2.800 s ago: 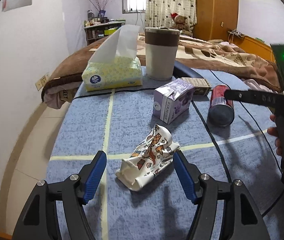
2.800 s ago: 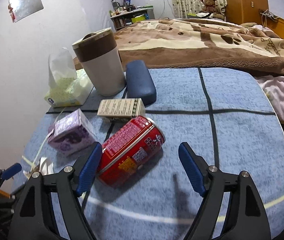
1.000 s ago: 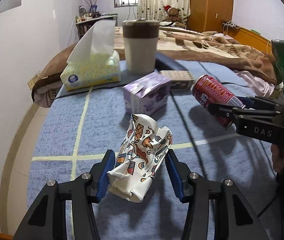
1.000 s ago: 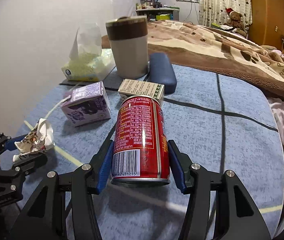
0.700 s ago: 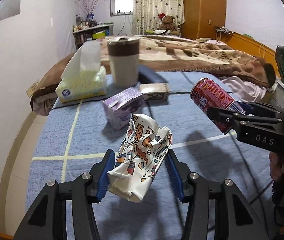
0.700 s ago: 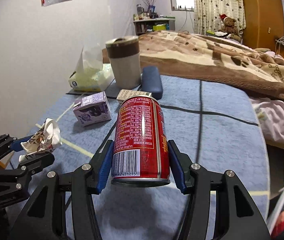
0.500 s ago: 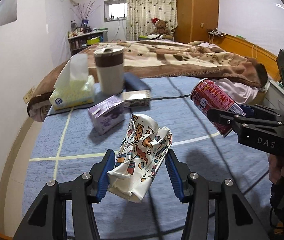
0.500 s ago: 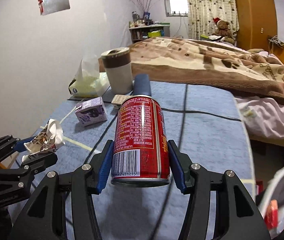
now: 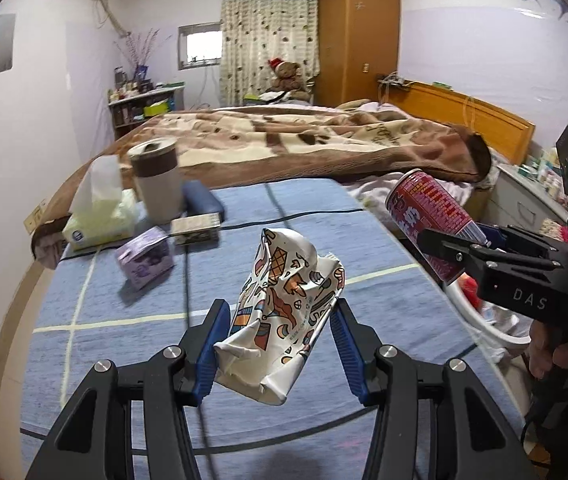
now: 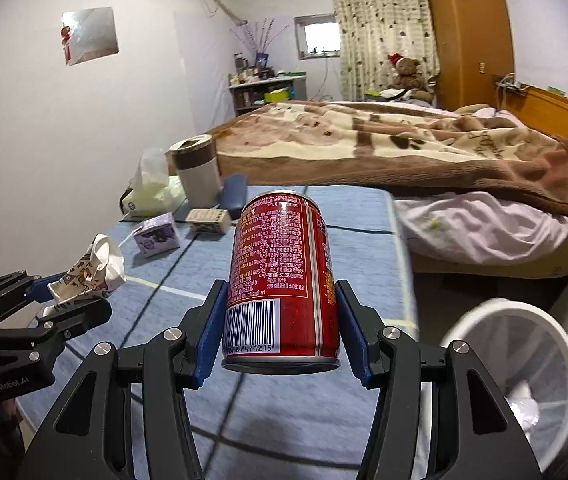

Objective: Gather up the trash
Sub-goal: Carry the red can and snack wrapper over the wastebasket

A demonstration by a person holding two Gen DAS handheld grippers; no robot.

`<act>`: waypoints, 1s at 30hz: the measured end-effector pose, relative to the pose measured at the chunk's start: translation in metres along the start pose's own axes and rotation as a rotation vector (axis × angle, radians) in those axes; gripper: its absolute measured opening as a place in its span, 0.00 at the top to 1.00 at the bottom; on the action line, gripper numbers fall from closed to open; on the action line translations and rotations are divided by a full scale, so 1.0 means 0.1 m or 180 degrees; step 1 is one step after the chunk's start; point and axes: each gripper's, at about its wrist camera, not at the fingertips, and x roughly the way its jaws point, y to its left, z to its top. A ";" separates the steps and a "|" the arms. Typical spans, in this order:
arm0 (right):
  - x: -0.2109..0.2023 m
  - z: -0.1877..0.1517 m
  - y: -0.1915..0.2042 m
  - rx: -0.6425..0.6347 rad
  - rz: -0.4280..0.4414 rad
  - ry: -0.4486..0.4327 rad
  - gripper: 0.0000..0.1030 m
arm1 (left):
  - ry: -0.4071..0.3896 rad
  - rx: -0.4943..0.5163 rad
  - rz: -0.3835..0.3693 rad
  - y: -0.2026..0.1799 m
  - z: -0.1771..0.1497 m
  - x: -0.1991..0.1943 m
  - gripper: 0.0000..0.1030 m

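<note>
A crumpled paper cup point(image 9: 284, 312) with cartoon prints hangs above the blue cloth, my left gripper point(image 9: 280, 344) shut on it. The same cup point(image 10: 92, 272) shows at the left of the right wrist view. My right gripper point(image 10: 282, 336) is shut on a red can point(image 10: 282, 280), held barcode end towards the camera; the can point(image 9: 428, 216) also appears at the right of the left wrist view. A white mesh bin point(image 10: 524, 364) with some trash in it stands on the floor, lower right of the can. On the cloth remain a purple carton point(image 9: 144, 258) and a small beige box point(image 9: 196, 226).
A tissue pack point(image 9: 100, 216), a brown-banded tumbler point(image 9: 158, 180) and a dark blue case point(image 9: 202, 200) stand at the far end of the blue table point(image 9: 124, 320). Behind lies a bed with a brown blanket point(image 9: 304, 140). A hand point(image 9: 560, 356) holds the right gripper's handle.
Both grippers have pulled back and risen from the table with the cup and the can still held. The bin has come into the right wrist view.
</note>
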 end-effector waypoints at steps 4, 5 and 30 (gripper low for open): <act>-0.14 -0.08 -0.18 0.0092 -0.0098 -0.0038 0.47 | -0.0036 0.0102 -0.0144 -0.30 0.02 -0.03 0.49; -0.17 -0.10 -0.24 0.0119 -0.0145 -0.0048 0.47 | -0.0036 0.0119 -0.0178 -0.36 0.02 -0.02 0.49; -0.68 -0.48 -1.22 0.0619 -0.0877 -0.0108 0.47 | 0.0005 0.0409 -0.0976 -1.77 0.16 0.35 0.49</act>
